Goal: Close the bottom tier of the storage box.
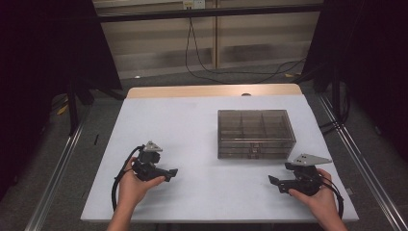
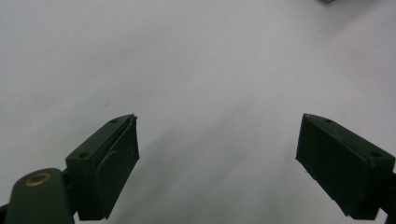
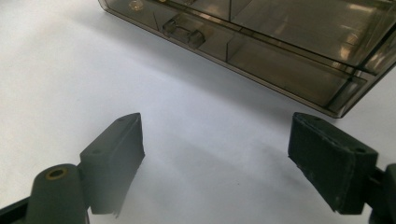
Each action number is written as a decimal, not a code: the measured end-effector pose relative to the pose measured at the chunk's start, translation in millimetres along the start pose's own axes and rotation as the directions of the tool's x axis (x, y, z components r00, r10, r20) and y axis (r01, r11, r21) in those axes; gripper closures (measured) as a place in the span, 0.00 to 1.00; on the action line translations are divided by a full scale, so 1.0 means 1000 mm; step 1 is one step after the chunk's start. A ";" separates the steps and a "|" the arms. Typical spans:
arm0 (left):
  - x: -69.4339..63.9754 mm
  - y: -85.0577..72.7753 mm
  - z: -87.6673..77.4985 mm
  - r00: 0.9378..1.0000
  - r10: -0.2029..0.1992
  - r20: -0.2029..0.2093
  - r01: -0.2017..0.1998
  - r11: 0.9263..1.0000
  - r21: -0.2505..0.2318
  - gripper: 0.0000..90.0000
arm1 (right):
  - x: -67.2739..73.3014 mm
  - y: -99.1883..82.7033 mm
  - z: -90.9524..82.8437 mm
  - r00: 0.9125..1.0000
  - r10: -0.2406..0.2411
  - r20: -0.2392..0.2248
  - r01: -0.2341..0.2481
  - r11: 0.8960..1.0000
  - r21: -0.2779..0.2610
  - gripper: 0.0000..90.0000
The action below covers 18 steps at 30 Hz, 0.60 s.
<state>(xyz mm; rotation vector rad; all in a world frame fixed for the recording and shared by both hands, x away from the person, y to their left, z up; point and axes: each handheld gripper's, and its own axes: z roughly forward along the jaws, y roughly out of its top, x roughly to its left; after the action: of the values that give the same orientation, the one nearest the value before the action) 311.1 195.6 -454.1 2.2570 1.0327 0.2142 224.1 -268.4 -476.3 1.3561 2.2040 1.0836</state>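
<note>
High view: both tools [image 1: 171, 172] [image 1: 272, 180] gape, empty.

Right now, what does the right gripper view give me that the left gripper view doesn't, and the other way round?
The right gripper view shows the smoky clear compartment box close ahead of the right gripper, with its front latches and inner dividers. The left gripper view shows the left gripper facing bare white table, with a grey corner of something at the top edge, too little to identify. Both show two black jaws standing wide apart, nothing between them, above the same white surface.
</note>
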 end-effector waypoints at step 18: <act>0.004 -0.008 -0.006 1.000 0.006 0.002 -0.006 0.999 -0.044 0.11 | -0.002 -0.002 -0.005 1.000 -0.006 -0.015 0.006 1.000 0.002 0.16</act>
<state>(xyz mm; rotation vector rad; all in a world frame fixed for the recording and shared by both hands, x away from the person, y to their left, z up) 306.6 205.5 -455.4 2.2204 1.0109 0.2341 221.0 -272.4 -474.7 1.3452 2.2193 1.0928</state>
